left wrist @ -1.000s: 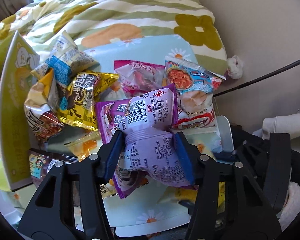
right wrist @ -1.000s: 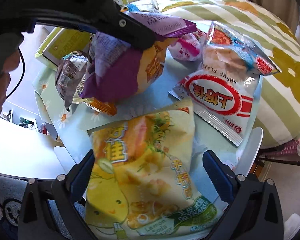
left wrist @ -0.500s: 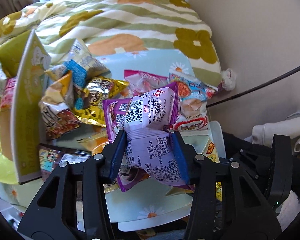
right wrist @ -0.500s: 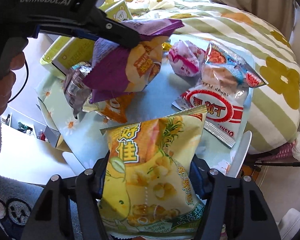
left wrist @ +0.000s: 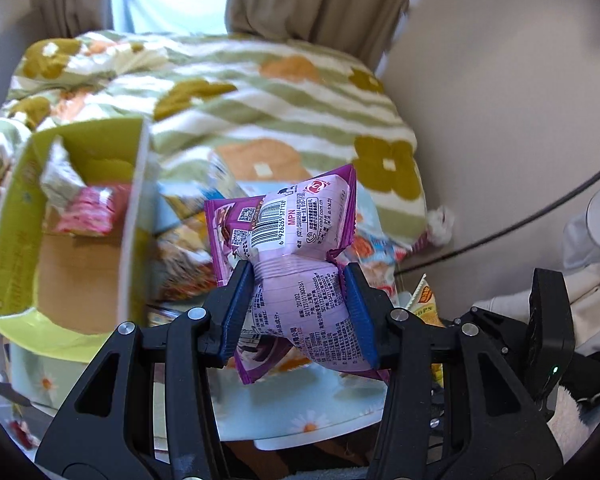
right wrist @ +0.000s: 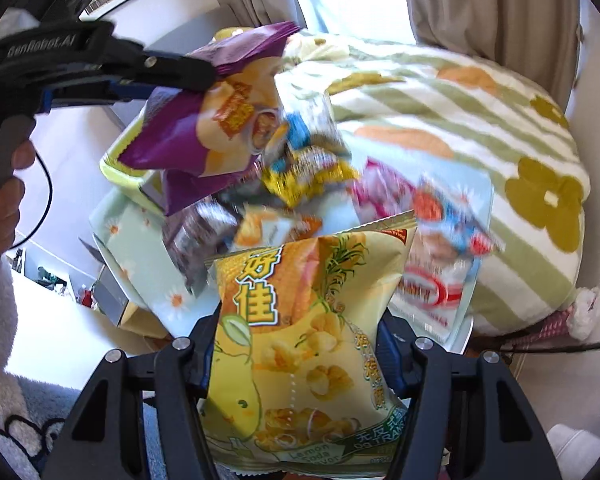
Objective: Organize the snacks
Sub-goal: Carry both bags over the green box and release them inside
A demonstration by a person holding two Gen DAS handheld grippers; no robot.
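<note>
Left wrist: purple snack bag (left wrist: 300, 276) between left gripper (left wrist: 298, 304) fingers (left wrist: 236, 304).

The green box (left wrist: 136, 216) stands open at the top near the left edge of the table (left wrist: 300, 424), with packets on one side of its floor and bare cardboard on the other. Its tall right wall stands between this opening and the loose snack heap (right wrist: 308, 168). The purple packet (left wrist: 296, 264) hangs above the table's front edge, where the daisy cloth shows bare.
</note>
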